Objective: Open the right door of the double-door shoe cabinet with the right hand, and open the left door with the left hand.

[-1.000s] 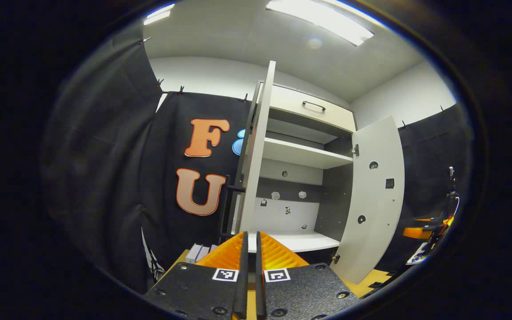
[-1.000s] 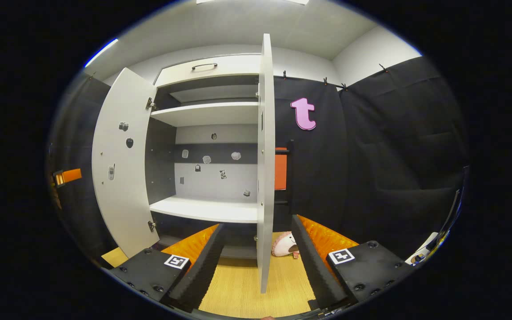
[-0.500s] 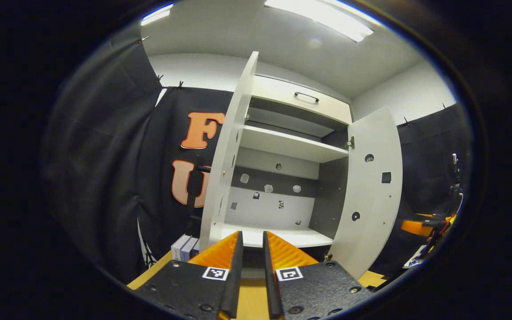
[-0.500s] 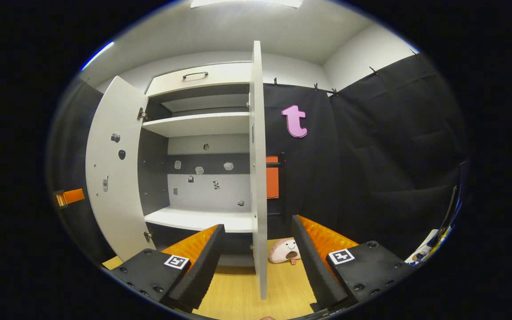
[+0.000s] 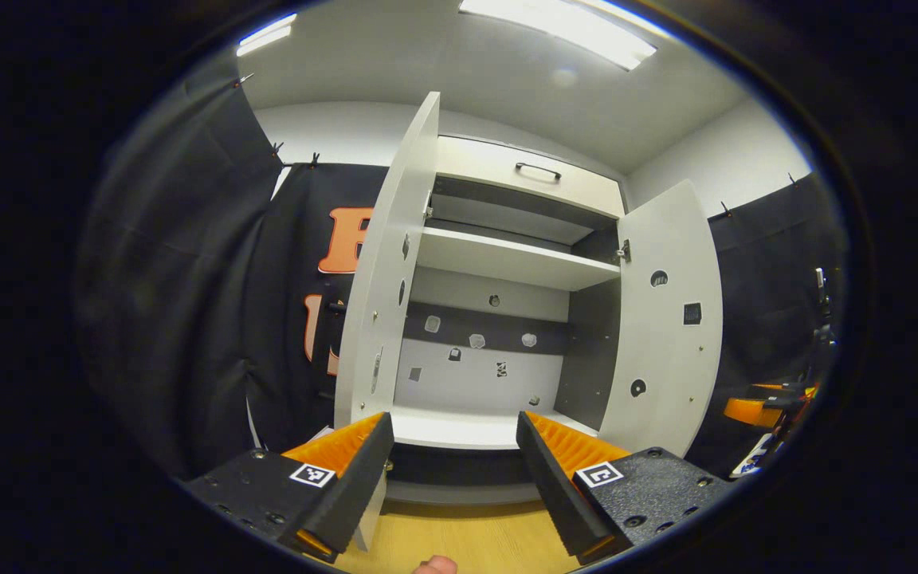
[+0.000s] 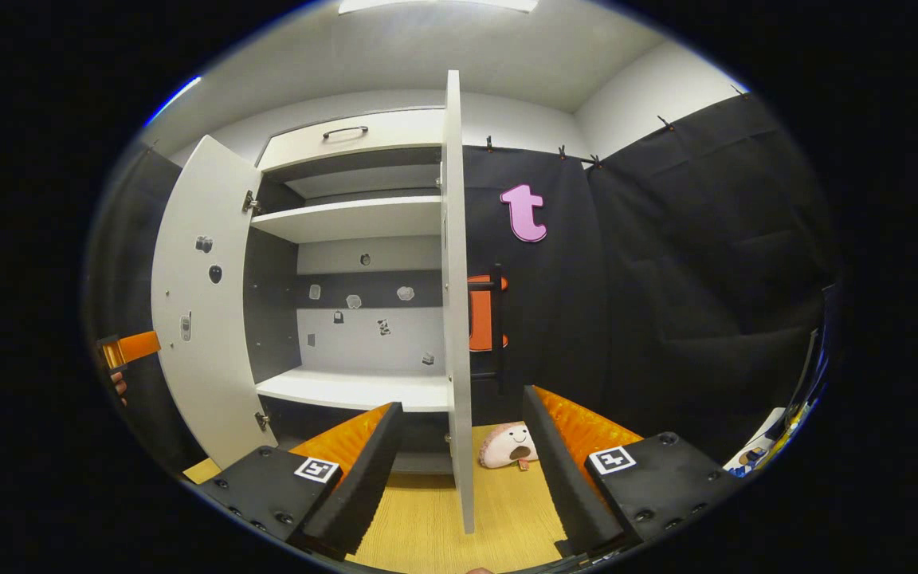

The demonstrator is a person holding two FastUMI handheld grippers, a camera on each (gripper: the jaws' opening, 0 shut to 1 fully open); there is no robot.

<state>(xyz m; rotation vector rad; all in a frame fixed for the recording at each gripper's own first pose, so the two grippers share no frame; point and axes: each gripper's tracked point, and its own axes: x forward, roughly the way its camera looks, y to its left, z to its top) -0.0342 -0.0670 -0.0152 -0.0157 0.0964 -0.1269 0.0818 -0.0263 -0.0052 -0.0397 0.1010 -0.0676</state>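
Starting at the left, we have the left claw (image 5: 451, 470) spread wide with nothing between its fingers, held low in front of the shoe cabinet (image 5: 499, 263). Just beyond its left finger stands the left door (image 5: 379, 303), swung out from the cabinet so that we look along its inner face, with its bottom corner close by that finger; we cannot tell whether the two touch. In the middle the cabinet's inside lies open to us: an upper shelf (image 5: 515, 261) and a lower shelf (image 5: 467, 426), both bare, with a drawer (image 5: 527, 171) above them that is shut. Further right, the right door (image 5: 666, 319) also hangs open, well clear of the cabinet's front. In the right gripper view, the right claw (image 6: 463, 454) is likewise spread and holds nothing, and the right door's edge (image 6: 455, 319) stands between its fingers without either finger pressing on it. A small plush toy (image 6: 509, 445) lies on the table (image 6: 427, 518) beyond. We judge both doors opened and released, so the task looks done, with only pulling back left.
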